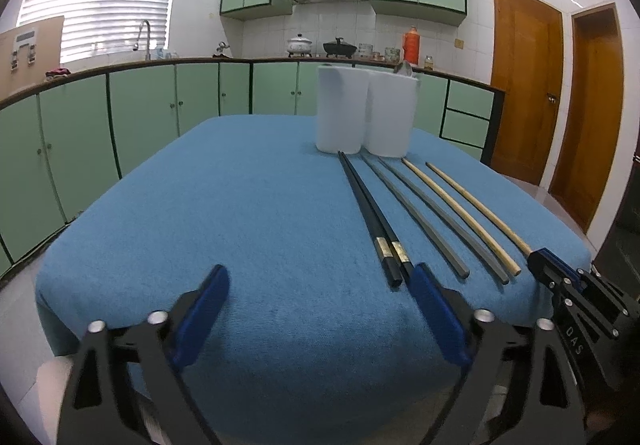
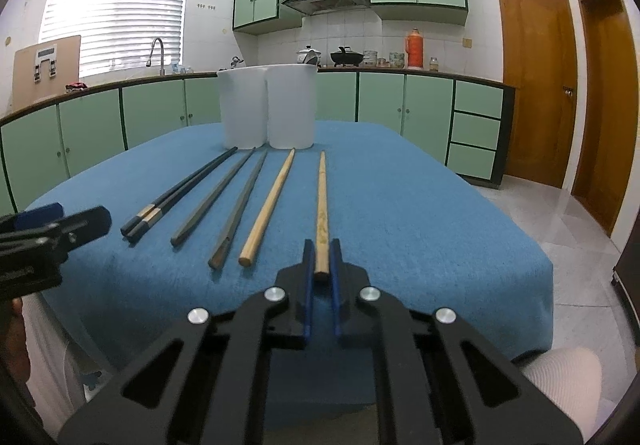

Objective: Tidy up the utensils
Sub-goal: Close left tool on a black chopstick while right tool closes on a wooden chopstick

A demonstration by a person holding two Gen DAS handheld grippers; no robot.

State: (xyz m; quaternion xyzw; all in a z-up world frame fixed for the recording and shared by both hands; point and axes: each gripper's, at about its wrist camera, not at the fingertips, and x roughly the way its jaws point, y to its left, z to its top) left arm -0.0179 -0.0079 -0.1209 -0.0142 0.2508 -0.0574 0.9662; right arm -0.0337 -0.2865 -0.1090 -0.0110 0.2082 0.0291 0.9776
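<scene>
Three pairs of chopsticks lie side by side on the blue-clothed table (image 1: 240, 205): a black pair (image 1: 372, 213) (image 2: 188, 185), a grey pair (image 1: 424, 213) (image 2: 236, 197) and a wooden pair. My right gripper (image 2: 322, 245) (image 1: 544, 265) is shut on the near end of the rightmost wooden chopstick (image 2: 321, 201) (image 1: 480, 209), which still rests on the cloth. The other wooden chopstick (image 2: 270, 201) lies free beside it. My left gripper (image 1: 318, 277) (image 2: 66, 219) is open at the table's near edge, its right finger (image 1: 424, 285) over the black pair's near ends. A white twin-cup holder (image 1: 364, 113) (image 2: 268, 109) stands behind the chopsticks' tips.
A spoon's bowl (image 1: 403, 68) sticks out of the holder's right cup. Green kitchen cabinets (image 2: 152, 113) run behind the table, and wooden doors (image 2: 536, 81) stand to the right. White clothing of the person (image 2: 560, 377) shows below the table's near edge.
</scene>
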